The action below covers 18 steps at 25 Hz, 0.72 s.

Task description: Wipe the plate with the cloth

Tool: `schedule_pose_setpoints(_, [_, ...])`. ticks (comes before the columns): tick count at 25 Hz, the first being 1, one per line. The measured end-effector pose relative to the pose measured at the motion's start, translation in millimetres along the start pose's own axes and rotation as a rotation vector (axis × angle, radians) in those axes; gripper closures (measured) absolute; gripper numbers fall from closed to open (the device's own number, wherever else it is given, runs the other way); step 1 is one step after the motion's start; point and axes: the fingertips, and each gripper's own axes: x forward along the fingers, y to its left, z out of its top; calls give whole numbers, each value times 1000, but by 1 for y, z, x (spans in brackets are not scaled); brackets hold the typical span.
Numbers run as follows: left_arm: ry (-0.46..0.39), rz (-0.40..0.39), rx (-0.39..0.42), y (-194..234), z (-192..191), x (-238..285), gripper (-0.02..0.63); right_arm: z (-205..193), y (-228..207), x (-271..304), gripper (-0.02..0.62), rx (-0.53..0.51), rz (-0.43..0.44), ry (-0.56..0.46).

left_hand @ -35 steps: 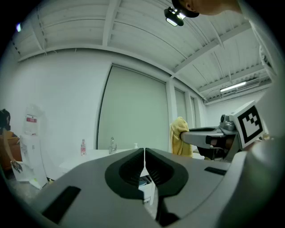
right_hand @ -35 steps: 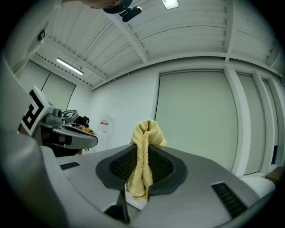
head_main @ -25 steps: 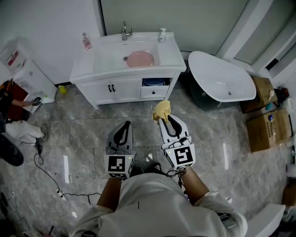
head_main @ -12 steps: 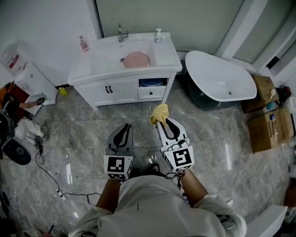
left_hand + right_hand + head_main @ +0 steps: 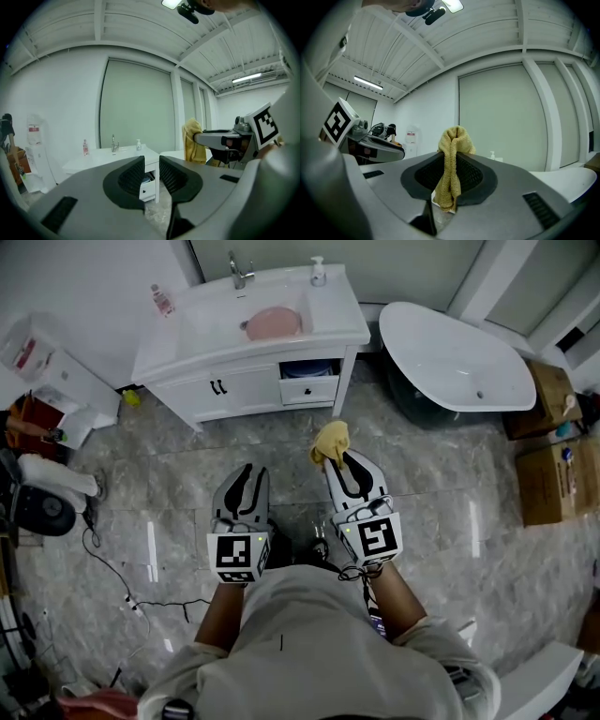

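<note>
A pink plate (image 5: 273, 322) lies in the basin of the white vanity (image 5: 337, 329) at the top of the head view. My right gripper (image 5: 335, 459) is shut on a yellow cloth (image 5: 330, 440), which bunches up above the jaws (image 5: 452, 140) and hangs below them. My left gripper (image 5: 246, 474) is held beside it over the floor, its jaws a narrow gap apart with nothing between them (image 5: 152, 164). Both grippers are well short of the vanity. In the left gripper view the cloth (image 5: 192, 140) shows to the right, and the plate is hidden.
A faucet (image 5: 239, 268), a soap bottle (image 5: 319, 271) and a small bottle (image 5: 160, 299) stand on the vanity top. A white bathtub (image 5: 459, 357) lies to its right, with cardboard boxes (image 5: 553, 474) beyond. Cables (image 5: 112, 568) and clutter lie on the marble floor at the left.
The vanity and the bathtub have slid up in the head view. Both grippers stay side by side in front of me, the cloth still held in the right one.
</note>
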Motion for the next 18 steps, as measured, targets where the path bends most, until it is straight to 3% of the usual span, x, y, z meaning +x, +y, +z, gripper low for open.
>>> schedule_pose_setpoints(6, [29,-23,-9,14,-7,29,499,0,-12,28,521,13,-30,-36])
schedule_pose_setpoints(10, [30,-58,-30,33,-12,67,499,-13,-17,56,522,-3,-29,41])
schedule_pose_setpoints(18, [-24,-104,-38,102,20,166,499,2,-59,161,520,-62,-72,75])
